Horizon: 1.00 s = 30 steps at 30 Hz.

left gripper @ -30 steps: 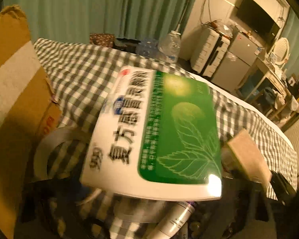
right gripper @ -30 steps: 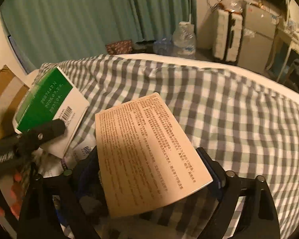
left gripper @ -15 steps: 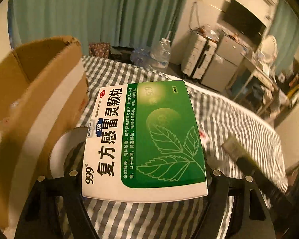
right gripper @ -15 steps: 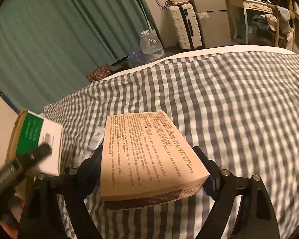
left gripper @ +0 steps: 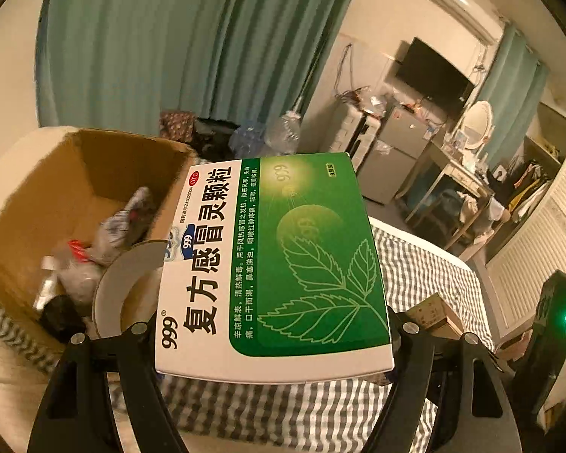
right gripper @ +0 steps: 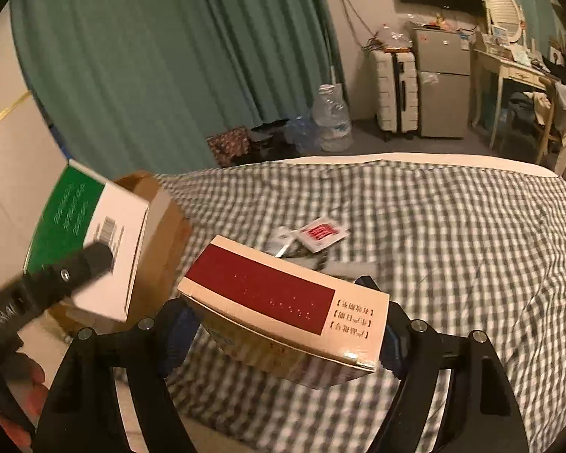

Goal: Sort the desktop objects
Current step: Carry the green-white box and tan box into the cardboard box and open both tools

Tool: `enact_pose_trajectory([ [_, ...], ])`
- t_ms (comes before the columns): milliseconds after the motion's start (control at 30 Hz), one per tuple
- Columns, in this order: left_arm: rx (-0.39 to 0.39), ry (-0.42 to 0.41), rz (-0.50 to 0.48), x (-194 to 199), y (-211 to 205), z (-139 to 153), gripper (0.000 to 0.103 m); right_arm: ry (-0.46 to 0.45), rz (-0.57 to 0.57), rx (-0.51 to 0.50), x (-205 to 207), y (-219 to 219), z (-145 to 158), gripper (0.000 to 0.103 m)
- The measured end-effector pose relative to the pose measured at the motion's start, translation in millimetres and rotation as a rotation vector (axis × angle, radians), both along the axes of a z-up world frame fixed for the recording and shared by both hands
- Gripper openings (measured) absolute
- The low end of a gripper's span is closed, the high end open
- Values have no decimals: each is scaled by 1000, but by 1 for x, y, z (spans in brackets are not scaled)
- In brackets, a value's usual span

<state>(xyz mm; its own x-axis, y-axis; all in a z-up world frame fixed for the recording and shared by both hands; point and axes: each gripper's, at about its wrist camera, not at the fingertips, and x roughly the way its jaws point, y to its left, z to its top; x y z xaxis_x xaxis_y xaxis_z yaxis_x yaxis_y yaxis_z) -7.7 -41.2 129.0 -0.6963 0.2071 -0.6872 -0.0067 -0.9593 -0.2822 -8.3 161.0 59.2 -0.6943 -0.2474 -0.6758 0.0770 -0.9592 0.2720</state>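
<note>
My left gripper (left gripper: 275,343) is shut on a green and white medicine box (left gripper: 283,264), held flat above the bed beside an open cardboard box (left gripper: 26,219). The same medicine box (right gripper: 86,234) shows at the left of the right wrist view, in front of the cardboard box (right gripper: 166,226). A tan box with a dark red panel (right gripper: 279,298) sits between the pads of my right gripper (right gripper: 283,339); its jaws are closing on the box, which hangs tilted over the checked bed cover (right gripper: 452,234).
The cardboard box holds crumpled wrappers (left gripper: 117,226) and small items; a tape roll (left gripper: 109,298) stands by it. Two sachets (right gripper: 320,232) lie on the bed. Beyond are green curtains, water bottles (right gripper: 332,120), a suitcase (right gripper: 396,90), a small fridge and a desk.
Both grippers have risen with their boxes. The left one has swung towards the cardboard box, whose inside now shows. The tan box has rolled, showing its red panel.
</note>
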Motion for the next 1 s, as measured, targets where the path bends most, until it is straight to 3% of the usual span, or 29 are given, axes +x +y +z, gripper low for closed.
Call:
enact_pose_trajectory([
  [167,-48,-15,214,-10,-65,6,80,34,108,-41,-15,-43,35,78],
  [267,-122,-91,370,-15,-107,-21,80,50,193,-95,-32,-84,48,78],
  [333,-91,-122,414,-14,-130,-41,80,48,253,-167,-52,-113,56,78],
  [400,-54,-114,411,-16,-138,-46,80,45,289,-210,-64,-137,57,78],
  [533,-73,-71,410,-24,-136,-43,81,16,355,-244,-90,-186,52,78],
  [633,-83,-96,382,-33,-137,-55,90,-6,378,-268,-104,-212,49,80],
  [733,-98,-108,316,-34,-136,-60,94,-24,350,-185,-119,-226,51,84],
  [800,-120,-95,330,-35,-133,-56,103,6,356,-148,-117,-230,58,86],
  [1000,-144,-39,373,-29,-128,-34,103,127,266,-96,-98,-183,78,90],
])
